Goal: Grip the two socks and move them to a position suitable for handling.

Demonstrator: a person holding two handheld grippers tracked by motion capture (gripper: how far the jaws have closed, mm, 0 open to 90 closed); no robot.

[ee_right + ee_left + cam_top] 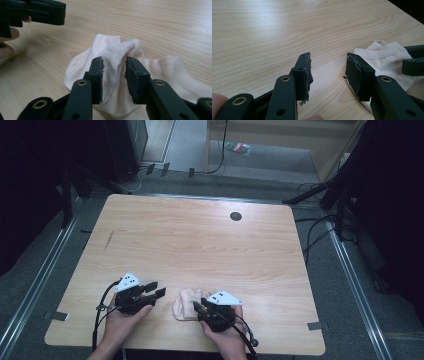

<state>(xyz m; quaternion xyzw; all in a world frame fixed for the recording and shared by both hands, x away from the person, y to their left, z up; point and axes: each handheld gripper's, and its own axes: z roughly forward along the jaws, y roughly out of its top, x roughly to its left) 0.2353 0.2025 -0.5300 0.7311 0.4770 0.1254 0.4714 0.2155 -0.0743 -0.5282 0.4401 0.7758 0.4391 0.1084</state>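
A pale sock (187,304) lies crumpled near the front edge of the desk (200,240), just in front of the right gripper (198,305) and a little to the right of the left gripper (156,289). In the right gripper view the sock (112,65) is bunched into a raised ridge of folds that runs up between the two black jaws, but the pads stand a little off the cloth on either side, so the right gripper (114,65) is partly open and I would say it has hold of nothing. The left gripper (329,58) hovers over bare wood, its jaws apart by a moderate gap with nothing between them; the ribbed cuff of the sock (387,56) lies just beyond its right jaw. The sock looks thin, soft and very light, the sort of thing that will sag and drape as soon as it leaves the desk and will slide on the smooth wood if nudged rather than pinched. It will not break, so a firm squeeze does no harm. The best place to take hold seems to be that raised fold in the middle, where there is a doubled thickness to bite on, or the ribbed cuff, which is a bit thicker and less likely to slip out of the pads.
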